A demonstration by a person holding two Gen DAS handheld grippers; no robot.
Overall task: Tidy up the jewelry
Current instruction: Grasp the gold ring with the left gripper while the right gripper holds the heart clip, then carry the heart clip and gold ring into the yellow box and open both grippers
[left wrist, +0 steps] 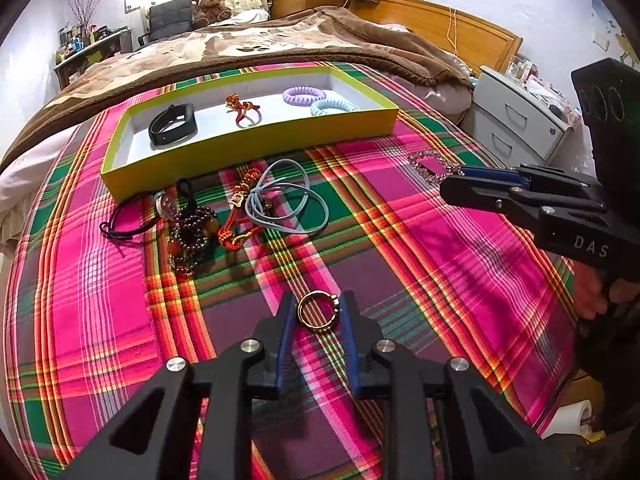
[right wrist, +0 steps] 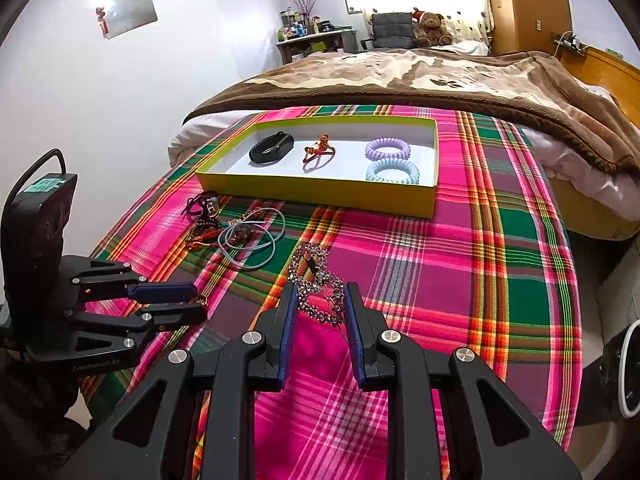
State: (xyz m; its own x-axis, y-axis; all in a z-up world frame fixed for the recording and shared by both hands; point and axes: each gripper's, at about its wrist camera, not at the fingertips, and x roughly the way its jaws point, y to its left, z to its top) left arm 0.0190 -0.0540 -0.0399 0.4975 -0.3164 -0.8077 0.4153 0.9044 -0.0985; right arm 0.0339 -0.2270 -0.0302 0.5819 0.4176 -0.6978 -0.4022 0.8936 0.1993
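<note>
A yellow-green tray [left wrist: 256, 148] [right wrist: 320, 194] on the plaid cloth holds a black band [left wrist: 173, 125], a red knotted cord [left wrist: 242, 109], a purple coil tie [left wrist: 304, 95] and a blue coil tie [left wrist: 332, 107]. My left gripper [left wrist: 317, 312] is shut on a gold ring [left wrist: 318, 312]. My right gripper [right wrist: 320, 300] is shut on a rhinestone bracelet [right wrist: 318, 284], also seen in the left wrist view [left wrist: 432, 164]. A pile of loose jewelry [left wrist: 216, 216] [right wrist: 236, 232] lies in front of the tray: a blue cord, a bead string, a red charm, a dark cord.
The plaid cloth [left wrist: 440, 248] covers the bed's near end, with a brown blanket [left wrist: 280, 40] behind it. A white nightstand [left wrist: 520, 120] stands at the right. A paper roll [left wrist: 572, 420] lies low at the right.
</note>
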